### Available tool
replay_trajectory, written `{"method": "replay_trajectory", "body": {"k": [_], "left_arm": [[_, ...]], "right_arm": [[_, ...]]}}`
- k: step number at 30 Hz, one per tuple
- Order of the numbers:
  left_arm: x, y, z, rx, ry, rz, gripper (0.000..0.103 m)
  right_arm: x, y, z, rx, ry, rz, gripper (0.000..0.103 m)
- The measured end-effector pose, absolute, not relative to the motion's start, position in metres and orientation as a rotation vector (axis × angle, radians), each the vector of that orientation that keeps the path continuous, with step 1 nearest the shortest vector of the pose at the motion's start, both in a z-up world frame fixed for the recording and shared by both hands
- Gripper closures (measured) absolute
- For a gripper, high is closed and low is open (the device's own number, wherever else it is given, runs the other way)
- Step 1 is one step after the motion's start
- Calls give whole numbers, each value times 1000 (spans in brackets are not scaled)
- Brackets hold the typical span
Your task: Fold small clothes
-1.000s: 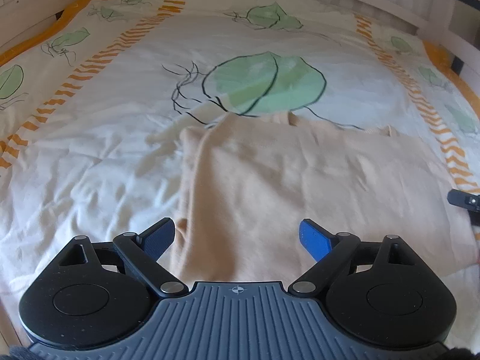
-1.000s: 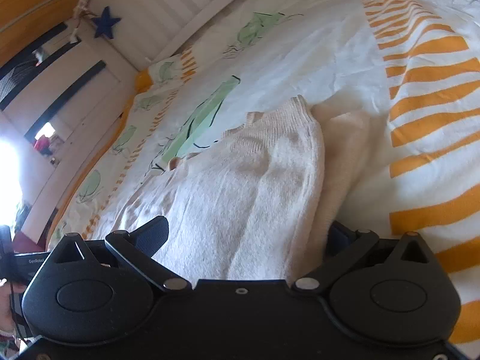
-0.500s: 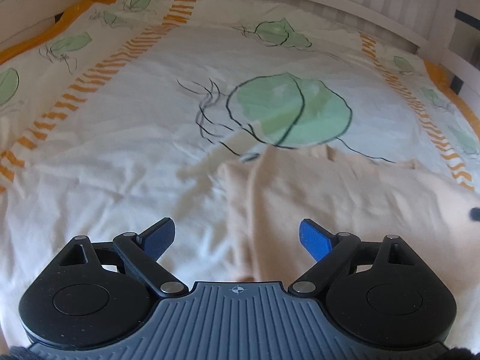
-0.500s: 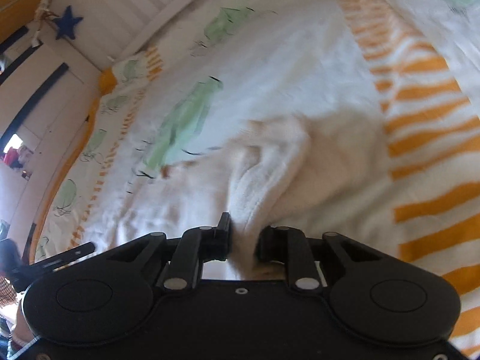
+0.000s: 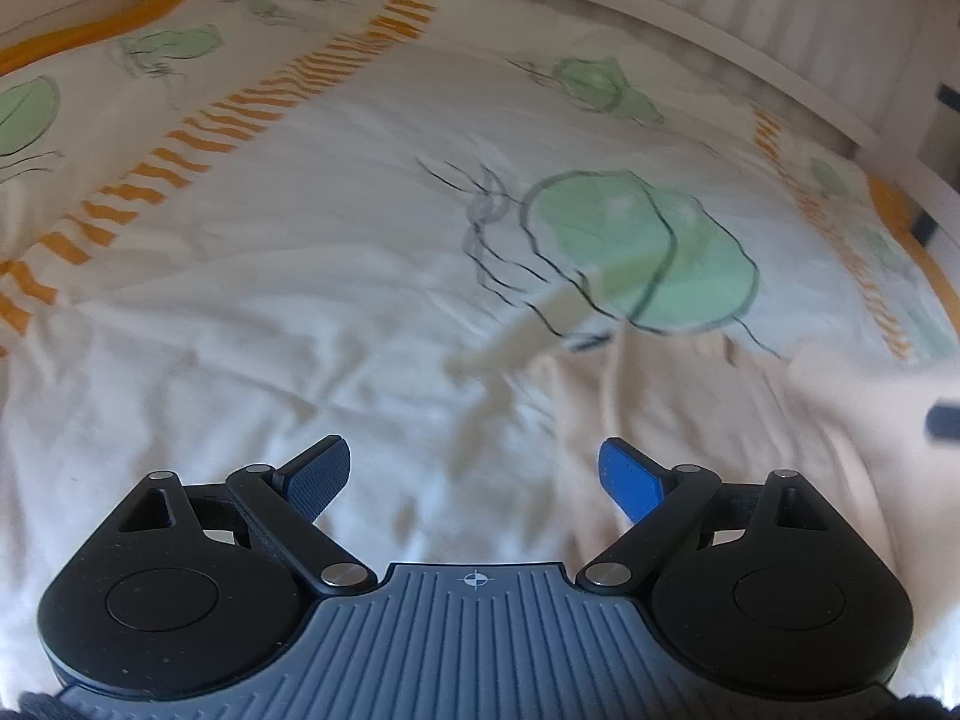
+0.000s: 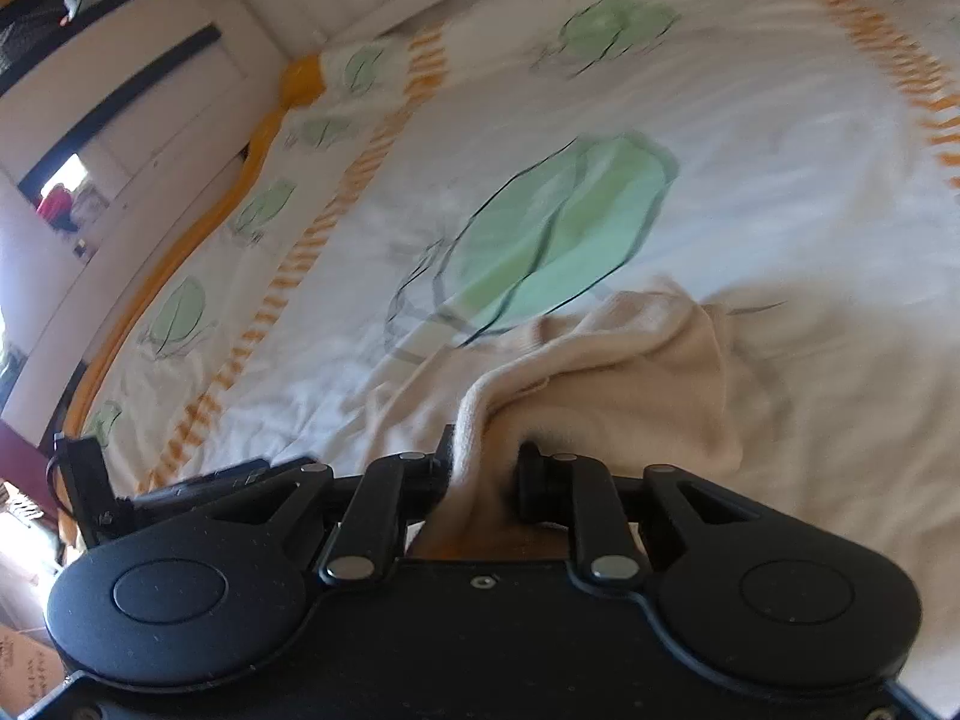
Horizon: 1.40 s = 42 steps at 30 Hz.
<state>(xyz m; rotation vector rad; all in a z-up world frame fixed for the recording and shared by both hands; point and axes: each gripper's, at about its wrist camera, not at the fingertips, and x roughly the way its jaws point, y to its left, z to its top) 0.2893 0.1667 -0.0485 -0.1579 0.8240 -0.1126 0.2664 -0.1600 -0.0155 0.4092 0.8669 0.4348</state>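
Observation:
A small cream knit garment [image 6: 630, 372] lies on the bed, and one edge of it is bunched and raised. My right gripper [image 6: 486, 456] is shut on that edge, with cloth running up between its pads. In the left wrist view the garment [image 5: 720, 408] sits to the lower right, blurred. My left gripper [image 5: 474, 456] stands open over bare sheet just left of the garment, with nothing between its blue fingers [image 5: 630, 477]. A dark part of the right gripper [image 5: 945, 417] shows at the right edge.
The bed carries a white duvet cover [image 5: 300, 300] with green leaf prints and orange striped bands. A white slatted rail [image 5: 750, 0] runs along the far side. White cupboard fronts [image 6: 120, 120] stand beyond the bed's left edge.
The right gripper has shut on the garment's edge, lifted it and carried it across the bed. My left gripper has slid left, off the garment onto the sheet, still open.

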Motion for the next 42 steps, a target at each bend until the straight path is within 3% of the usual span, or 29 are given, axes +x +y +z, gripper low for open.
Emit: {"method": "replay_trajectory", "body": {"k": [6, 14, 17, 19, 21, 34, 42], "left_arm": [[294, 184, -49, -244, 839, -86, 12], [296, 184, -47, -253, 839, -100, 12], [296, 184, -47, -255, 838, -98, 12], [296, 186, -48, -269, 840, -93, 12], [296, 190, -48, -288, 840, -86, 12], [296, 198, -45, -317, 828, -58, 12], [295, 187, -47, -286, 830, -108, 12]], "right_arm": [[271, -113, -32, 429, 880, 457, 76], [272, -64, -48, 244, 890, 407, 76], [273, -49, -54, 198, 900, 404, 66], [273, -44, -54, 201, 891, 416, 51], [273, -41, -52, 202, 869, 439, 45], [253, -59, -36, 232, 756, 445, 45], [215, -29, -75, 189, 885, 654, 45]]}}
